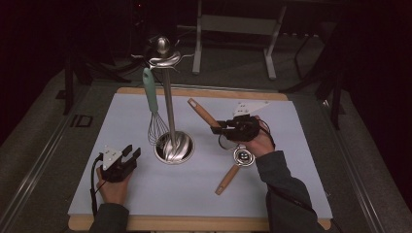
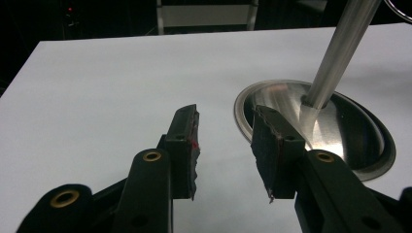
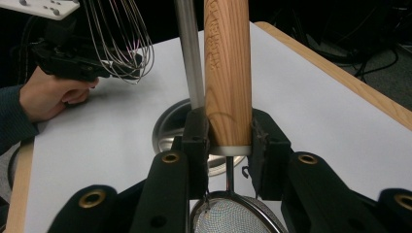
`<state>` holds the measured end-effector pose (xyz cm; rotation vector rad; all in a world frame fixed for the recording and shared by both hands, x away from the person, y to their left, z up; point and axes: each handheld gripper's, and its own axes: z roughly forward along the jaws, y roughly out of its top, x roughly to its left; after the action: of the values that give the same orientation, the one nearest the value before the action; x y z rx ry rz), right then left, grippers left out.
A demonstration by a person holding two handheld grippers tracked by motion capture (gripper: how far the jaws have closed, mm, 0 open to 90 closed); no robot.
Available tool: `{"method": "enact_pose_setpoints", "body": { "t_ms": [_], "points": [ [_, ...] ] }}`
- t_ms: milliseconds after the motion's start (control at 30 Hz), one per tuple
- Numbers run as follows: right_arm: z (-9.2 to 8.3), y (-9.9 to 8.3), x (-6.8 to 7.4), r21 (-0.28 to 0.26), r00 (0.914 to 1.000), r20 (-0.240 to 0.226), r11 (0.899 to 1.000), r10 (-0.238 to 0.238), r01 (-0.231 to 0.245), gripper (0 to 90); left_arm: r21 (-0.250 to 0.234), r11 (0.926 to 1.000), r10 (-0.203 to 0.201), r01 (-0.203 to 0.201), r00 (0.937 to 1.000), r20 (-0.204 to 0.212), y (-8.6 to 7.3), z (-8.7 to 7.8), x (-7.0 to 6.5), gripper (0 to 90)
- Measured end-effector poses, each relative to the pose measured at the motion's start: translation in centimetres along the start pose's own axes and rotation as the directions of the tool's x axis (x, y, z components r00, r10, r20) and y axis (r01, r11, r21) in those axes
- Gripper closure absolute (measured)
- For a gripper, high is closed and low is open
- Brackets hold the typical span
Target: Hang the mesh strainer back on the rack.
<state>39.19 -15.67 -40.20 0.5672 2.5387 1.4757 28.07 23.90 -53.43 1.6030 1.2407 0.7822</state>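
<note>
A metal utensil stand [image 1: 174,147] rises from a round base to hooks at its top [image 1: 163,53]. From one hook hangs a teal-handled whisk [image 1: 150,94]. My right gripper [image 1: 217,128] is shut on the wooden handle [image 1: 201,112] of a small mesh strainer, held above the sheet right of the stand. In the right gripper view the jaws [image 3: 228,121] clamp the handle [image 3: 227,68] near its ferrule, with the mesh [image 3: 238,216] below. My left gripper [image 1: 131,154] rests open on the sheet left of the base, nothing between its fingers [image 2: 226,119].
A second wooden-handled utensil [image 1: 227,178] lies on the white sheet [image 1: 291,160], with a round metal head [image 1: 243,156] just below my right hand. The sheet covers a wooden board [image 1: 204,92]. A metal frame [image 1: 233,24] stands on the dark floor behind.
</note>
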Motion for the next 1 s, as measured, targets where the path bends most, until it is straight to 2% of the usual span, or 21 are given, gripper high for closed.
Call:
{"method": "enact_pose_setpoints", "body": {
  "t_ms": [333, 633, 767, 1000],
  "points": [
    [-0.6, 0.7, 0.7, -0.052, 0.9999, -0.010, 0.999, -0.013, 0.012, 71.5, 0.001, 1.0000, 0.000, 0.000, 1.0000, 0.000, 0.0, 0.0, 0.0, 62.2],
    [-1.6, 1.9, 1.7, -0.115, 0.9993, -0.027, 0.993, -0.026, 0.023, 71.5, 0.000, 1.0000, 0.000, 0.000, 1.0000, 0.000, 0.0, 0.0, 0.0, 62.2],
    [-2.1, 2.4, 2.1, -0.129, 0.9986, -0.025, 0.991, -0.046, 0.042, 71.5, 0.000, 1.0000, 0.000, 0.000, 1.0000, 0.000, 0.0, 0.0, 0.0, 62.3],
    [-2.5, 2.9, 2.2, -0.154, 0.9987, -0.027, 0.987, -0.044, 0.039, 71.6, 0.005, 1.0000, 0.001, -0.001, 1.0000, 0.001, 0.0, 0.0, 0.0, 62.3]
  ]
}}
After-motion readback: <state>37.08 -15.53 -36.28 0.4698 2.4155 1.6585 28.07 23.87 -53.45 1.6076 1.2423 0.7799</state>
